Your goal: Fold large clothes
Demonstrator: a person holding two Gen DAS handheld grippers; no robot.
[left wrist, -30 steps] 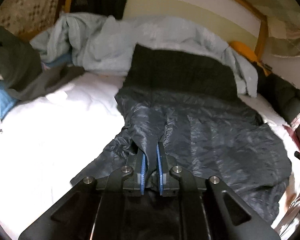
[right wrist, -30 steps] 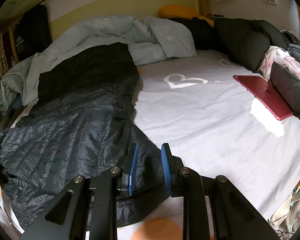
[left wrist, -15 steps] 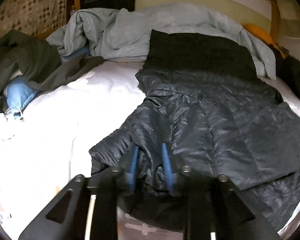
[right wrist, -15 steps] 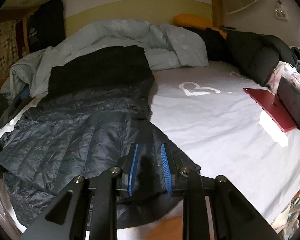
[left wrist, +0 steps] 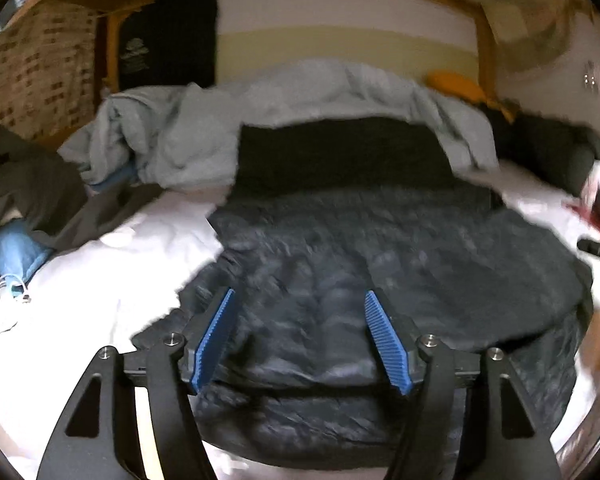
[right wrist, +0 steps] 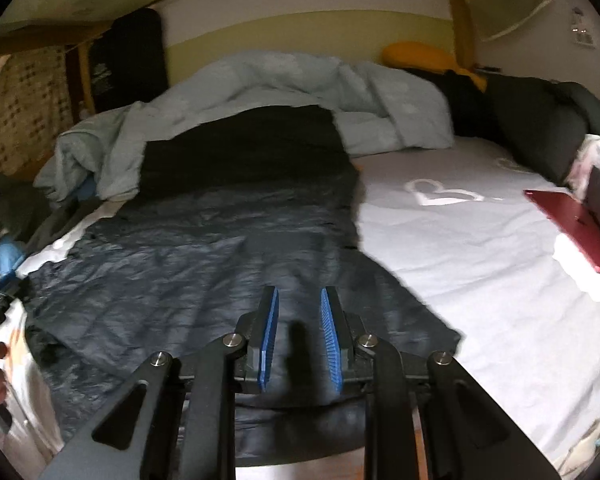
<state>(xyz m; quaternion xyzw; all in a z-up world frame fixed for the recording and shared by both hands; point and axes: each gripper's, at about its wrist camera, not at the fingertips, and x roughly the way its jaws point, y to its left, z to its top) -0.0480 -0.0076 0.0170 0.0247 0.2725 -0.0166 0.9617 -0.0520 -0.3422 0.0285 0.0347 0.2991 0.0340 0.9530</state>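
Since the earlier frame, down jacket (left wrist: 380, 264) released by left tongs (left wrist: 298, 306), jaws opening; right tongs (right wrist: 299, 300) narrowly parted above jacket, nothing gripped

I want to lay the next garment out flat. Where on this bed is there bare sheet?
The widest bare patch of white sheet lies between the dark quilted puffer jacket and the flat red tablet. A smaller strip lies between the jacket and the grey clothes pile. It is crowded along the headboard under the pale blue duvet.
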